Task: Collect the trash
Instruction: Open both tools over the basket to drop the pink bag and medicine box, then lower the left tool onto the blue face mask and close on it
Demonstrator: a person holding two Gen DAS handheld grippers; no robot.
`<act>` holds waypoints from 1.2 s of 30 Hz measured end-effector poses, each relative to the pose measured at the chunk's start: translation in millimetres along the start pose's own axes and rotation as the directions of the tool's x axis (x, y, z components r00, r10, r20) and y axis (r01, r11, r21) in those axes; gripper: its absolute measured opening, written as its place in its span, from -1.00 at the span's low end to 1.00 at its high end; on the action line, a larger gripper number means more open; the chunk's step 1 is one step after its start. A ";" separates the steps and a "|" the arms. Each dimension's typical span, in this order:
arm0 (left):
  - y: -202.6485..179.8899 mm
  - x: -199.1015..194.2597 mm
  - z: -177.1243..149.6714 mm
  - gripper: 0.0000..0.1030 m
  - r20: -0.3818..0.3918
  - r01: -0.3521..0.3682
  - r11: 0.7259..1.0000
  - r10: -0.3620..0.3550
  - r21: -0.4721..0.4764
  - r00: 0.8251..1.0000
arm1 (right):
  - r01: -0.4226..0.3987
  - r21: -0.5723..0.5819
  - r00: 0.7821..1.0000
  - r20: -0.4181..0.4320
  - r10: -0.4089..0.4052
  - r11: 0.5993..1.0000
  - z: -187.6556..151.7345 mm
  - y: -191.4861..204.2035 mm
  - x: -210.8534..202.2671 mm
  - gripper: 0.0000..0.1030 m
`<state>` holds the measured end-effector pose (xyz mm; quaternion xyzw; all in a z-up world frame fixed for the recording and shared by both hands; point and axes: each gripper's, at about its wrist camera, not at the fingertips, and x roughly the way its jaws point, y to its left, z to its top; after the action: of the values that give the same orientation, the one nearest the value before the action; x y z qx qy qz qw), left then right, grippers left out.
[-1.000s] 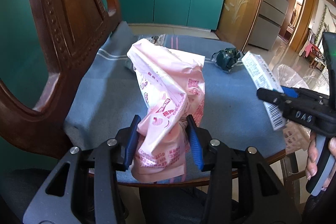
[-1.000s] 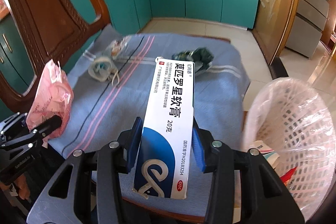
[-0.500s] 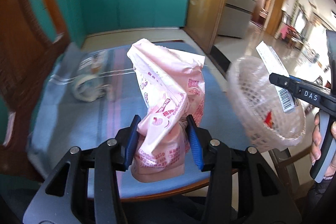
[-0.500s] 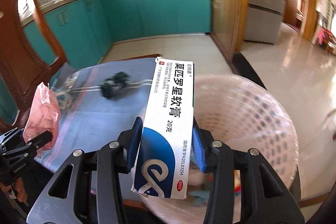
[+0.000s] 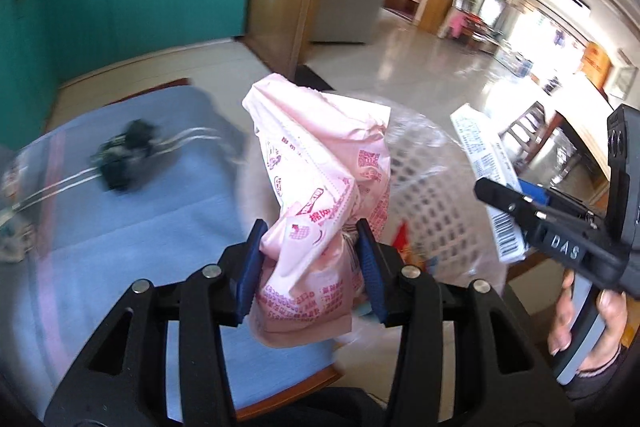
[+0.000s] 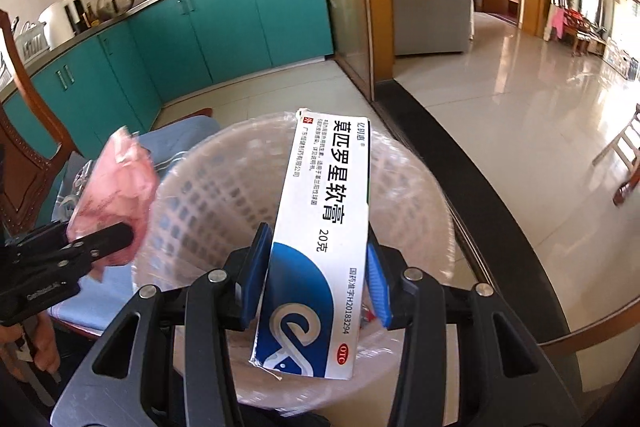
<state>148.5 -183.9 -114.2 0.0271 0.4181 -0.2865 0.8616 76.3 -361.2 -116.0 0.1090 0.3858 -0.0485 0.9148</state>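
Left gripper [image 5: 310, 263] jaws opening; right gripper [image 6: 316, 275] clamped, both angled downward

Black gripper [image 5: 310, 267] frames, blue pads [image 5: 248, 269], silver screws [image 5: 211, 271].

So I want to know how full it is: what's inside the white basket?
Inside the basket, only a red scrap shows near the bottom. The pink bag and the medicine box hide the rest.

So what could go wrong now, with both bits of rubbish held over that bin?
The left hand-held gripper is opening on the pink wrapper, which sits near the white basket's rim beside the blue cushion, so it may miss. The long box could catch the rim or tip out.
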 end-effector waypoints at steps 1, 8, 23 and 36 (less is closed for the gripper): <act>-5.3 7.7 1.5 -0.02 -0.012 0.013 1.000 -0.013 0.010 1.000 | 0.001 0.005 1.000 -0.001 -0.001 1.000 -1.4 -2.6 -0.4 -0.14; -6.7 19.9 1.3 0.57 -0.013 0.009 1.000 -0.009 0.014 1.000 | -0.004 -0.010 1.000 -0.018 0.003 1.000 -3.3 8.1 7.4 -0.07; 215.6 -41.1 -11.5 0.79 -0.008 -0.483 0.782 0.523 -0.394 0.852 | -0.109 -0.105 0.994 -0.035 0.106 0.988 24.1 85.1 35.5 0.40; 308.2 -25.2 -47.8 -0.29 -0.102 -0.472 0.758 0.482 -0.450 0.870 | -0.304 -0.132 0.945 -0.170 0.280 0.944 65.2 225.1 135.1 0.62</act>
<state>261.6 98.8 -186.1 -0.0754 0.4446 0.0495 0.8912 254.7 -158.6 -132.1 0.0963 0.4350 0.1266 0.8862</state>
